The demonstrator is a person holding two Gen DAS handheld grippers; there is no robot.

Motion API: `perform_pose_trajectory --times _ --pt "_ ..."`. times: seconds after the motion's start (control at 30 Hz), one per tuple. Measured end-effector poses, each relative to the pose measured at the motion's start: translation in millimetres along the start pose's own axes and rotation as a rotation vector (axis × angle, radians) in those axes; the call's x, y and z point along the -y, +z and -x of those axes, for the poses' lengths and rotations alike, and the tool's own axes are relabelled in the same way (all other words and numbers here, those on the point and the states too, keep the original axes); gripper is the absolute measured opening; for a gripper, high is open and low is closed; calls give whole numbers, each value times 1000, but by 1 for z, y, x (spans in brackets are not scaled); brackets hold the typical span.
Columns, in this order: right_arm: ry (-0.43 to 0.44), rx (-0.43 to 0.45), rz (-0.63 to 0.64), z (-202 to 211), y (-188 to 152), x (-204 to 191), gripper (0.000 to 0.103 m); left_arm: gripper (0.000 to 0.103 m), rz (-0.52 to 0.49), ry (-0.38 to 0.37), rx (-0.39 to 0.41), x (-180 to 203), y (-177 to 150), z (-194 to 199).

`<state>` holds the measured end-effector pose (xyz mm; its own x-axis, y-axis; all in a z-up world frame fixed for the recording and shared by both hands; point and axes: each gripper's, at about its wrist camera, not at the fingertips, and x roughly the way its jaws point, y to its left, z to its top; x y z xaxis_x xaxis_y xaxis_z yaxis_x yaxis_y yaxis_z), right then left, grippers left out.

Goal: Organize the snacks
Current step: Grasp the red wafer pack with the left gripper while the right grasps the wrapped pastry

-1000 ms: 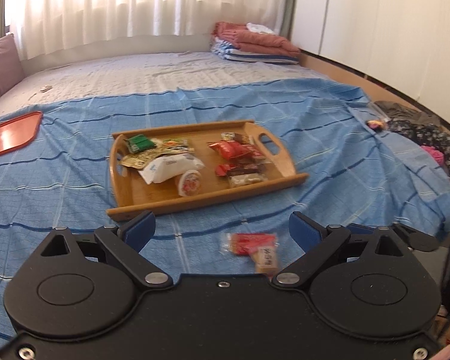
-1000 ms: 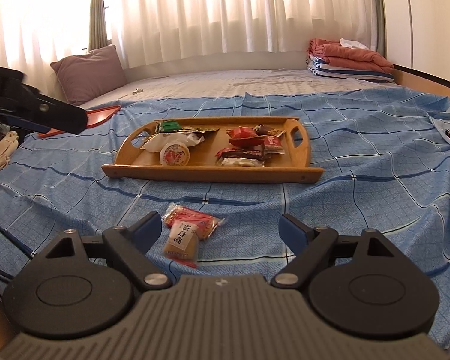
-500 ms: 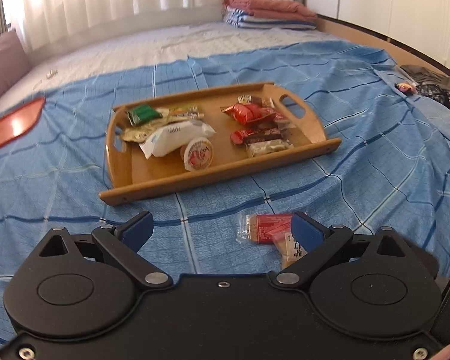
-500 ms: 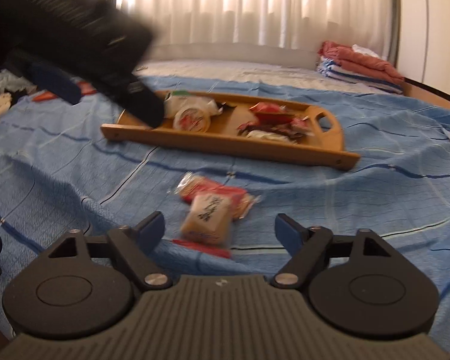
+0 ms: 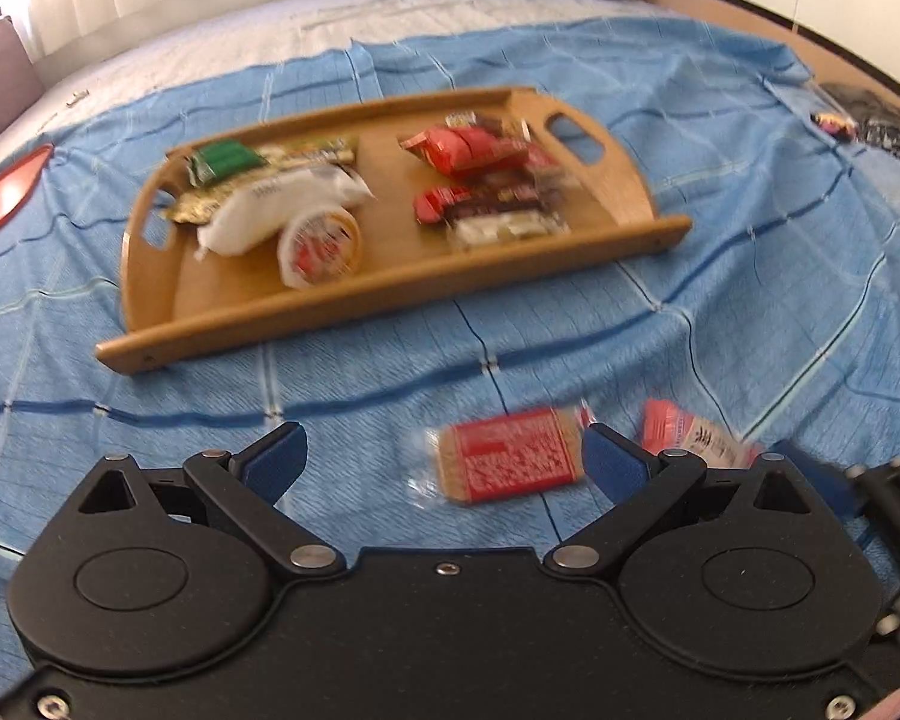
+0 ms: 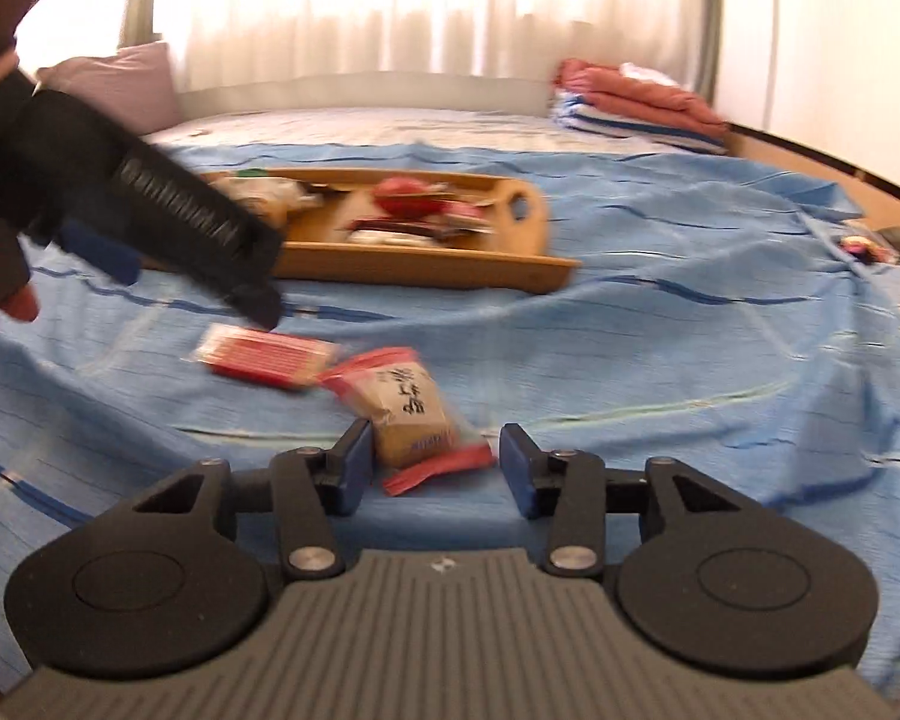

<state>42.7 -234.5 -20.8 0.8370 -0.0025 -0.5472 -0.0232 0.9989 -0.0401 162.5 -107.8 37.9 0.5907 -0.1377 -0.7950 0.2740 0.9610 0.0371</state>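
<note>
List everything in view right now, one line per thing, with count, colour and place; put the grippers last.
Wooden tray: one, tan, on the blue bedspread, holding snacks.
Round cup snack: one, white with red label, tray's left half.
White packet: one, beside the cup.
Green packet: one, tray's far left.
Red wrappers: several, tray's right half; blur hides the exact count.
Red cracker pack: one, on the bedspread, between the left fingers.
Tan cake: one, clear and red wrapper, between the right fingers.
Bedspread: one, blue checked.
Pillow: one, mauve, far left.
Folded bedding: one stack, pink and blue, far right.
Left gripper: open.
Right gripper: open, half closed.
</note>
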Motion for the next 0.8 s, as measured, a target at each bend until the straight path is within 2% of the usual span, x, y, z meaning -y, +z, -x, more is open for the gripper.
perform_pose_trajectory --times 0.1,0.23,0.37,0.5,0.6,0.67,0.7,0.73,0.8 --pt "-40 19 -15 3 -5 14 61 98 -10 10 -7 9 -3 -8" --pt "-63 34 -8 2 -9 23 67 96 -27 31 7 19 -6 -13" --pt "-33 48 15 5 -10 26 72 90 -31 30 4 24 -9 -18" --pt "23 64 39 5 -10 24 81 87 28 -5 -17 22 -11 -24" --pt "53 62 40 3 -9 20 83 76 66 -22 -12 21 -10 -25" --pt "62 64 34 2 -7 16 84 58 64 -37 0 21 -10 -23" --pt "67 64 31 1 -6 14 84 56 62 -35 8 22 -9 -21" --pt "69 63 28 -1 -5 13 84 47 57 -30 16 23 -9 -19" --pt "75 61 24 -4 -3 9 84 39 46 -27 42 24 -7 -14"
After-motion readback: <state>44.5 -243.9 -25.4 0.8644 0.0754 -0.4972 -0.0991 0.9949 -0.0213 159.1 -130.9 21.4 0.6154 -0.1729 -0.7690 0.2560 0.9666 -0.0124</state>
